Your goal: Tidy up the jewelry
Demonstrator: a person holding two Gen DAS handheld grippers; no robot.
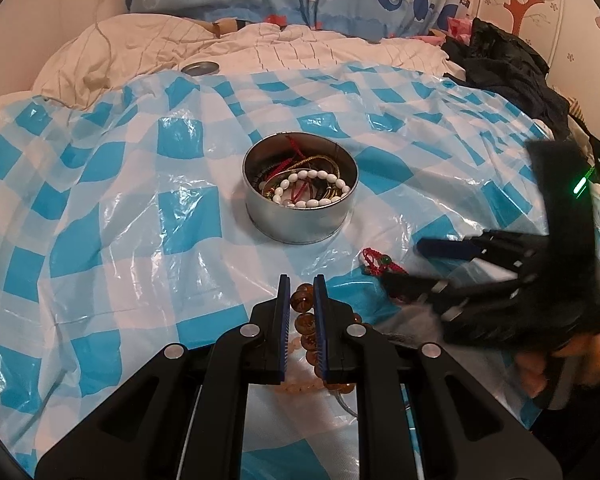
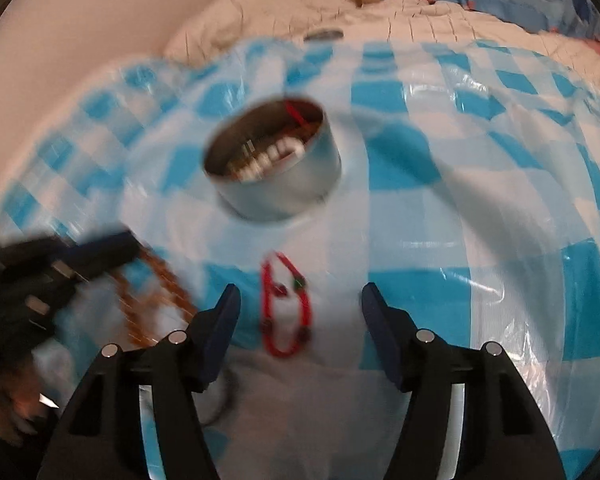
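Observation:
A round metal tin stands on the blue-checked plastic sheet and holds several bracelets, with a white bead bracelet on top. My left gripper is shut on an amber bead bracelet lying on the sheet. A red cord bracelet lies to its right. My right gripper is open, its fingers either side of the red cord bracelet. The tin is beyond it. The right wrist view is blurred.
The tin's lid lies at the far edge on the white quilt. Dark clothes are piled at the right. A pale peach bead string lies under my left gripper.

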